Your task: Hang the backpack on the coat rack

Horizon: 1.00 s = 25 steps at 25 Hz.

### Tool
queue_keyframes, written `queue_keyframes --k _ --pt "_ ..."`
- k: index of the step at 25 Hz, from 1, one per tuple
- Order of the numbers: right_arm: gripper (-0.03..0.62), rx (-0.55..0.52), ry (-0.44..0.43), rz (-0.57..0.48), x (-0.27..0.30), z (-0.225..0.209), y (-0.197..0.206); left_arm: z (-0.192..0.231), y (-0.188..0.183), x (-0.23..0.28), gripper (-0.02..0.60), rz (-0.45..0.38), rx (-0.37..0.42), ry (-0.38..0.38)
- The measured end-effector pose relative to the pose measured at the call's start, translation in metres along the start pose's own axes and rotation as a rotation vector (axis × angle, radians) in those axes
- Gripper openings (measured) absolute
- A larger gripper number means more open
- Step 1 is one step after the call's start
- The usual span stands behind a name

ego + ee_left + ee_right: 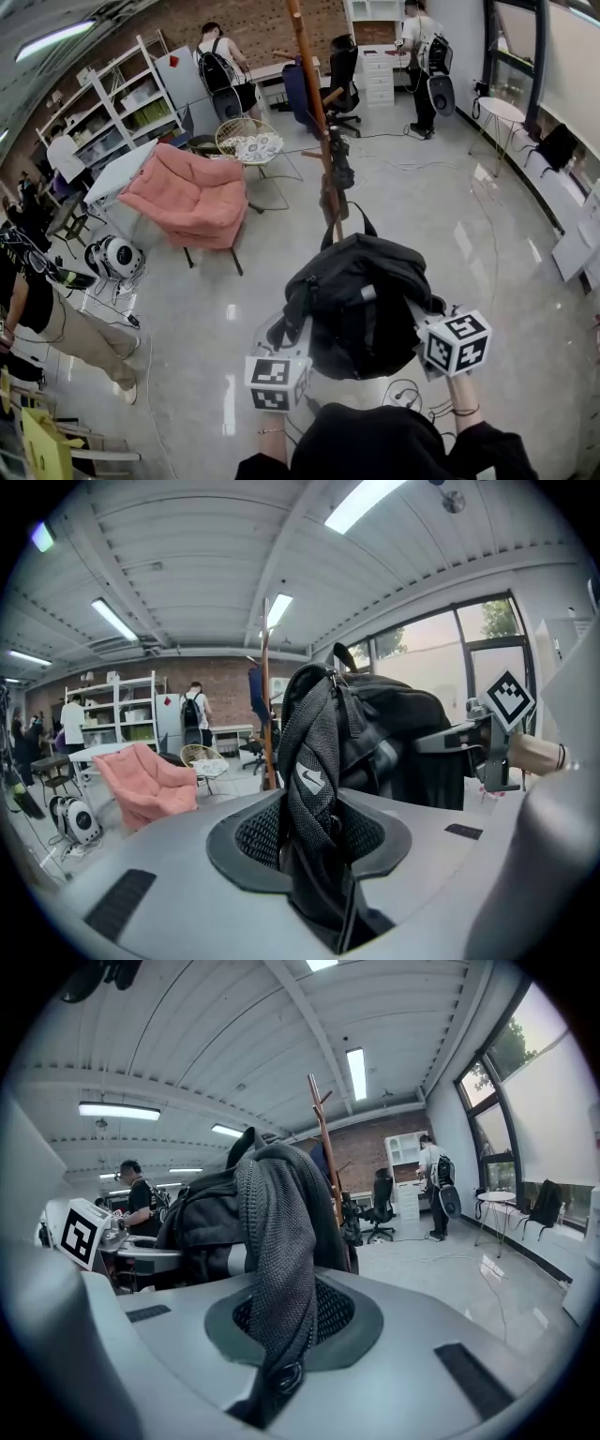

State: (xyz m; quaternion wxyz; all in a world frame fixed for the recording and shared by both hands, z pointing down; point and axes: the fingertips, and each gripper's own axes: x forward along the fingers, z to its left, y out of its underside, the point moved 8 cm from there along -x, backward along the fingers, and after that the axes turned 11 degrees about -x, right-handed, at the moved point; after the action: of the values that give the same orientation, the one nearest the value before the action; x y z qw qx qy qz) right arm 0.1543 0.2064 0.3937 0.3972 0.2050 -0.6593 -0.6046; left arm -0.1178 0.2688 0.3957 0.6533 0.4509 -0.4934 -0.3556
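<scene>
Backpack [361, 300]: black and bulky, lifted clear of the floor, slung between both grippers just in front of the person; top loop sticking up toward the coat rack, short of it and not touching.
Left mesh strap [314, 752]: black netting with a small white logo, running down into the left gripper's jaws.
Right mesh strap [277, 1232]: same black netting, draped down into the right gripper's jaws.
Left gripper [312, 841]: clamped on the left mesh strap, jaws held partly apart by its thick padding.
Right gripper [289, 1316]: closed nearly all the way, pinching the right mesh strap.
Coat rack [317, 112]: wooden pole with angled pegs, upright beyond the backpack; dark items [337, 169] hanging partway down it.
Floor [469, 244]: glossy grey, with cables trailing across it.
Armchair [187, 197]: pink, left of the rack, well apart from it.
Shelves [122, 103]: white, along the brick wall at the left.
People [217, 66]: several standing at the back of the room.
</scene>
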Motion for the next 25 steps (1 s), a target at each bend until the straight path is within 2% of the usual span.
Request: queue_keyframes --k 12,25 --pt "0.027 0.031 -0.033 0.027 0.043 -0.034 -0.001 0.008 -0.007 0.044 0.127 0.039 -0.036 -0.033" --pt "0.028 0.07 0.018 0.047 0.131 -0.086 -0.013 0.055 -0.033 0.148 0.127 0.076 -0.054 0.021"
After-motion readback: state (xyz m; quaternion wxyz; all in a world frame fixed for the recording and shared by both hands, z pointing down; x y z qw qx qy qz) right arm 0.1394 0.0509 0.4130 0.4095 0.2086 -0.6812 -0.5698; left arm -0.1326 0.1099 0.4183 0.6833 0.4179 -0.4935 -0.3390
